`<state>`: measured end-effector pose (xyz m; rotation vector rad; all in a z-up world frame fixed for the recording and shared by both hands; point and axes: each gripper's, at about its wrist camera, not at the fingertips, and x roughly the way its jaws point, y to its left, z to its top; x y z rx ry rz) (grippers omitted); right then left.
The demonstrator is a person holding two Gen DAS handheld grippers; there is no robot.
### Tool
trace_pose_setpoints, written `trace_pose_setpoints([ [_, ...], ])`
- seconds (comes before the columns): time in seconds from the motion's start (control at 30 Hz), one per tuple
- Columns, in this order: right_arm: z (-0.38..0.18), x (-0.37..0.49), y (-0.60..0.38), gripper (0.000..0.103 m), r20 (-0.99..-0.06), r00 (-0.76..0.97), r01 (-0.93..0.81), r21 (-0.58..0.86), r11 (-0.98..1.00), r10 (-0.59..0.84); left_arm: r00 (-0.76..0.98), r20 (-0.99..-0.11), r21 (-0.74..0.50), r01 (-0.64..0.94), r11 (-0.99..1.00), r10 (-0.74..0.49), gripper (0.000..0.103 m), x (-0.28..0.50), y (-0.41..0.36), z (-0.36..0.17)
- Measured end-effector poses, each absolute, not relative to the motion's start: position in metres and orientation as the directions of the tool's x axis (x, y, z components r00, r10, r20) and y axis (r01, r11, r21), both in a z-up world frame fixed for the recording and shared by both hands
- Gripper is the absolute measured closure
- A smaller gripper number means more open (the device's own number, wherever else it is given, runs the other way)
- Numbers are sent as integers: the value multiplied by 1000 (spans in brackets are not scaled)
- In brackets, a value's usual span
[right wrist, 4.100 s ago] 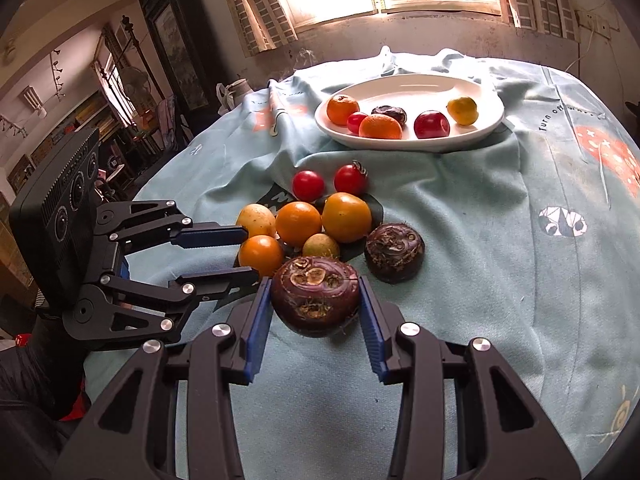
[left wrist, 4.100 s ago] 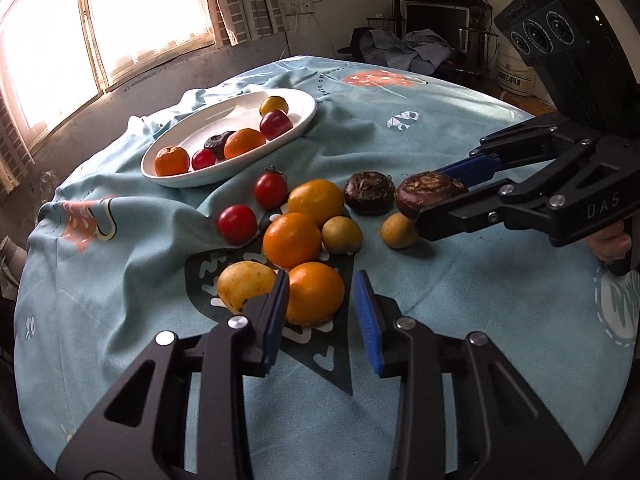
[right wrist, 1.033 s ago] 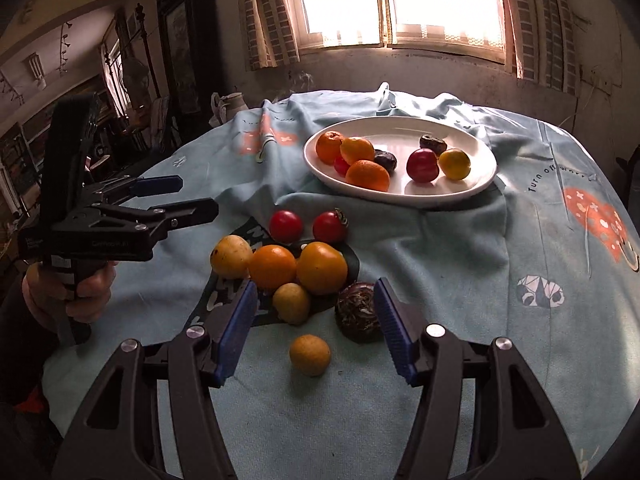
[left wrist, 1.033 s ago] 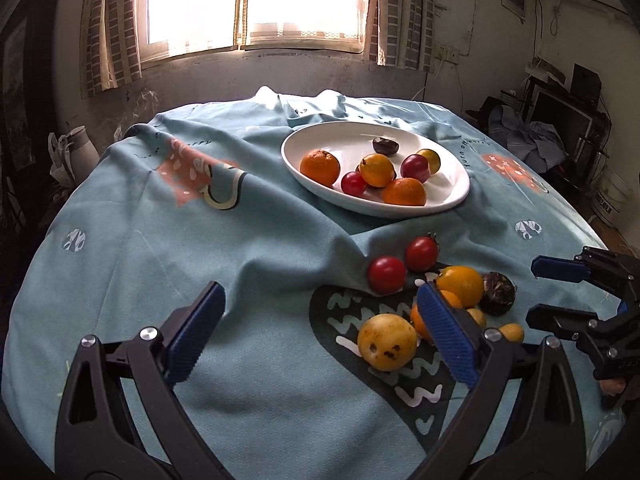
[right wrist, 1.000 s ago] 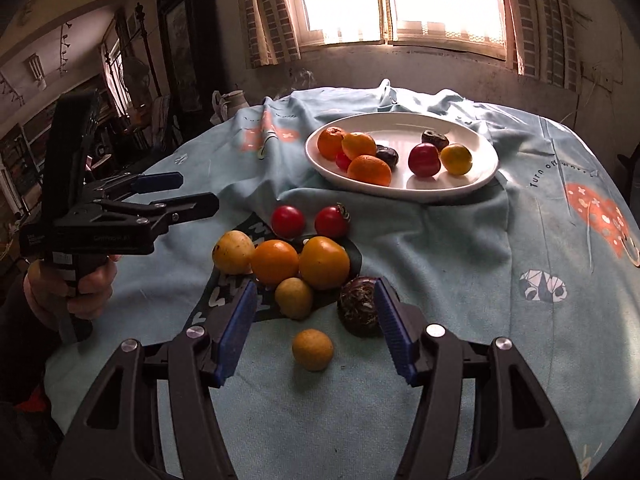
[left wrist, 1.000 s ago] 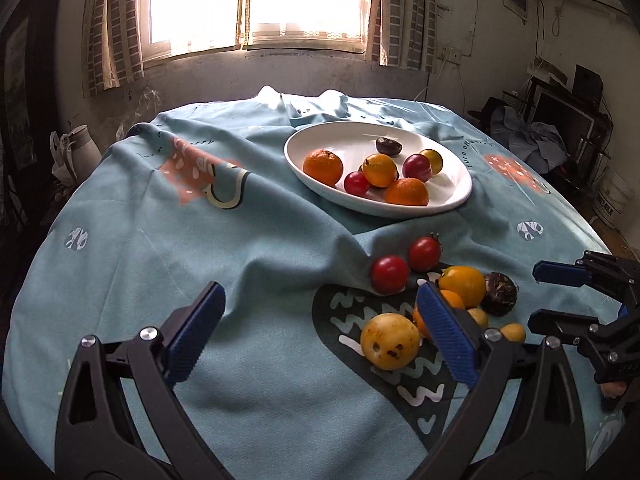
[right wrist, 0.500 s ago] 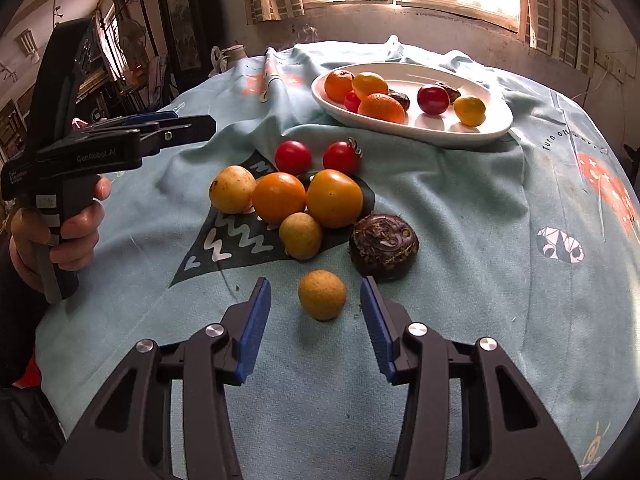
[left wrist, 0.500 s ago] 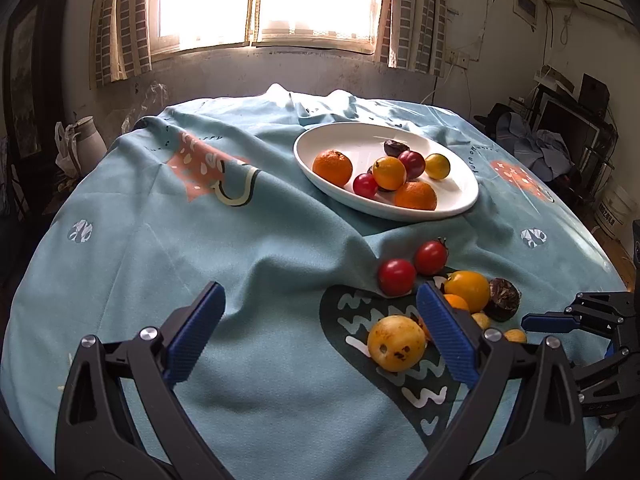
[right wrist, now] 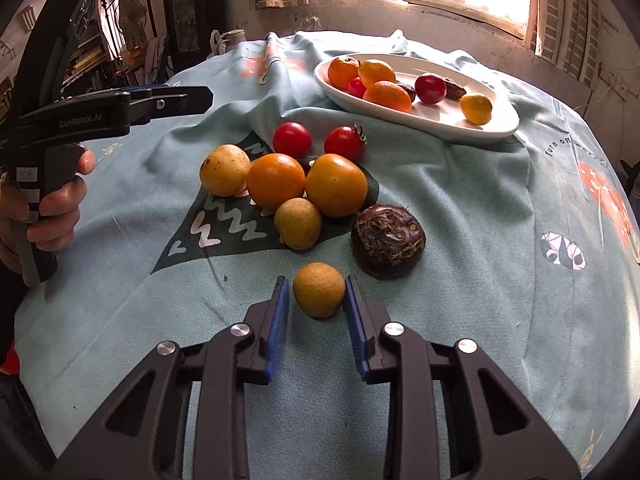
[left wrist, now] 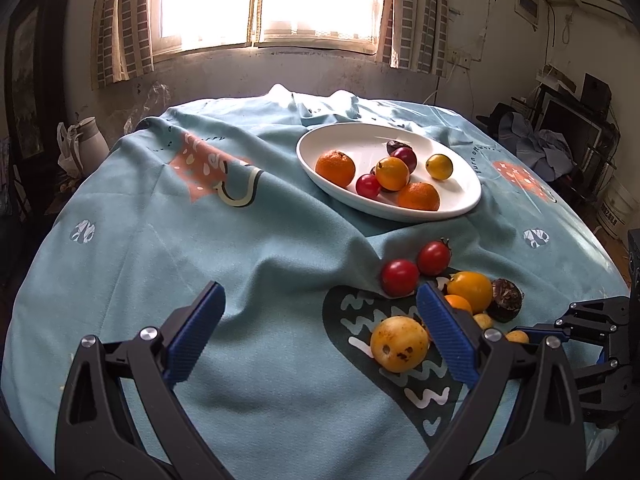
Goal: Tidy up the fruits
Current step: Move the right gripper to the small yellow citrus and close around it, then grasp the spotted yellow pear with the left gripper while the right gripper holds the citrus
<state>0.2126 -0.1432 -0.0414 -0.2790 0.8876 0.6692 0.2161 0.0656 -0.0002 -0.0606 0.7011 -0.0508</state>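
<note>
A white oval plate [left wrist: 472, 192] [right wrist: 504, 120] holds several fruits at the far side of the table. Loose fruits lie on the blue cloth: two red tomatoes [right wrist: 292, 140], oranges [right wrist: 276, 180], a yellow spotted fruit [left wrist: 399, 344] [right wrist: 225, 169], a dark brown fruit [right wrist: 388, 240] and two small yellow-brown fruits. My right gripper [right wrist: 318, 312] is open, its blue pads on either side of the nearer small yellow-brown fruit [right wrist: 319, 289], with small gaps. My left gripper [left wrist: 320, 336] is wide open and empty above bare cloth, left of the pile.
The round table under a blue patterned cloth [left wrist: 200, 240] is creased near the plate. A window is behind it, a white jug [left wrist: 86, 144] at far left and clutter at the right. The left gripper's body and hand [right wrist: 60, 196] show at the left of the right wrist view.
My right gripper has let go of the dark fruit, moved down and forward around the small yellow-brown fruit, and narrowed. My left gripper has opened wide and drawn back to the left.
</note>
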Motion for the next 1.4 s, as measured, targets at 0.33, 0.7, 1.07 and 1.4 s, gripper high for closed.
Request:
trace_pose_setpoints([
  [0.33, -32, 225, -163, 77, -760, 444, -577, 163, 800, 475, 716, -658, 35, 339, 940, -234, 9, 201, 28, -10],
  [0.7, -31, 224, -163, 77, -761, 441, -576, 168, 800, 477, 662, -725, 114, 388, 915, -190, 51, 208, 7, -37],
  [1.07, -33, 225, -163, 78, -763, 439, -573, 168, 802, 473, 614, -766, 75, 376, 924, -188, 63, 222, 10, -45],
  [1.4, -24, 218, -162, 77, -711, 427, -632, 207, 747, 558, 645, -718, 9, 387, 922, -263, 64, 206, 11, -26],
])
